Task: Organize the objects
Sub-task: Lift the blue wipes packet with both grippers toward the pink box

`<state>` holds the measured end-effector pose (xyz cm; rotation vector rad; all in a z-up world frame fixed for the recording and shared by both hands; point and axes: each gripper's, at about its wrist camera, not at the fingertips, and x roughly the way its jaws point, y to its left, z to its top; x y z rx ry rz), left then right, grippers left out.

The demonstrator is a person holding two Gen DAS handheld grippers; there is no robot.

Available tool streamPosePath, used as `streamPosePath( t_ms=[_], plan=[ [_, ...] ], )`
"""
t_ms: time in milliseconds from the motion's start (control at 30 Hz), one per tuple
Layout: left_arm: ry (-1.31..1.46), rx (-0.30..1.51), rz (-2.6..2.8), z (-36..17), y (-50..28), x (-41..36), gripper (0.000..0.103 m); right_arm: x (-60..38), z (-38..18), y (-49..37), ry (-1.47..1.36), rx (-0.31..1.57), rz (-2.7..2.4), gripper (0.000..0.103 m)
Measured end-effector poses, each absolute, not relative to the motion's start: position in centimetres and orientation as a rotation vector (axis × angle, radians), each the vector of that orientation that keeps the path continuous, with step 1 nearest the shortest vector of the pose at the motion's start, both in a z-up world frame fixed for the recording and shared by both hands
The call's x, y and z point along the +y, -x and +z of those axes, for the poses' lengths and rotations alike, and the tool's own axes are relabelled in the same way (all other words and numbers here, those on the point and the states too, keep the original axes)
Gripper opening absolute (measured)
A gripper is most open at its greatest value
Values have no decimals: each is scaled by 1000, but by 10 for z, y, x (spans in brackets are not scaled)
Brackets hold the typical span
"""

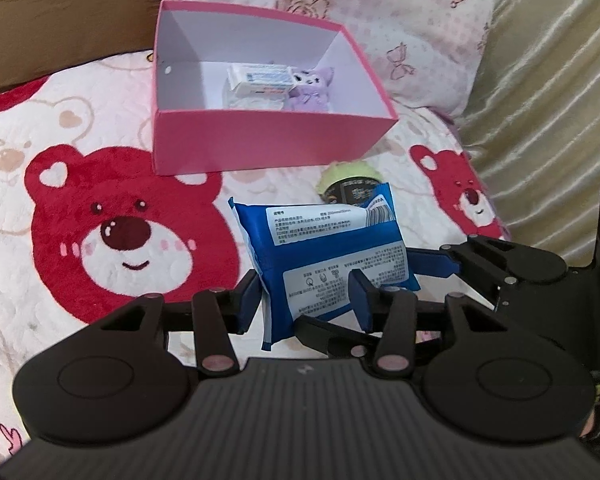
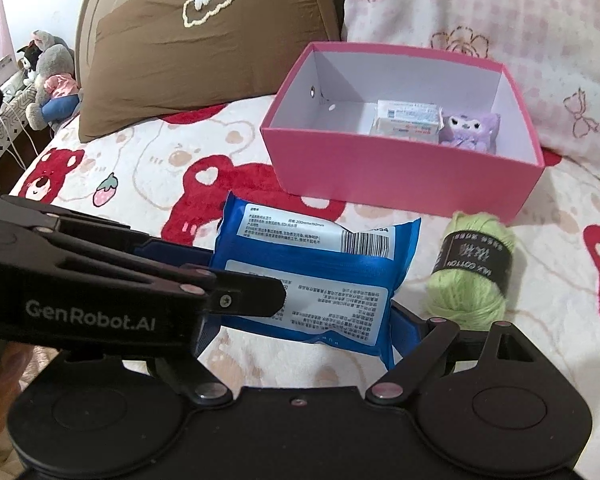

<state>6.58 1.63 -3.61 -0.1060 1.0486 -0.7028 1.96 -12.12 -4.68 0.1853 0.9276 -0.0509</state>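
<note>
A blue wipes pack point(image 1: 324, 256) stands on its edge on the bear-print blanket, in front of an open pink box point(image 1: 260, 140). My left gripper point(image 1: 304, 300) is shut on the pack's lower part. My right gripper point(image 2: 300, 332) is also closed on the pack point(image 2: 312, 276) from the other side; its arm shows in the left wrist view point(image 1: 500, 264). Inside the box point(image 2: 400, 172) lie white tissue packs point(image 2: 406, 120) and a purple plush toy point(image 2: 470, 128). A green yarn ball point(image 2: 472, 272) with a black label lies right of the pack, also in the left wrist view point(image 1: 350, 180).
A brown pillow point(image 2: 204, 48) lies behind the box on the left, and a pink floral quilt point(image 2: 500, 12) behind it on the right. Stuffed toys point(image 2: 48, 80) sit beyond the bed's left edge. A beige curtain point(image 1: 548, 100) hangs at the right.
</note>
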Motion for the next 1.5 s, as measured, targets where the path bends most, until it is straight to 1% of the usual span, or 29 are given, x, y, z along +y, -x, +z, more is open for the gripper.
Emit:
streamPosePath(
  t_ms=[367,667,1000,1300,1500],
  plan=[
    [145,1039,-732,0,-65,17,46,-120,-7,-13,-75,880,-47,90],
    [144,984,-748,35,-69,12,47,-128,26,-14,-46,825,-44,90],
    [163,928,-763,68,-94,1,48,-146,54,-31,-58,774,-52,90],
    [213,922,-769,83,-131,-5,48,-164,72,-57,-54,734,-52,90],
    [237,961,-768,78,-160,-13,48,-176,77,-75,-33,709,-51,89]
  ],
)
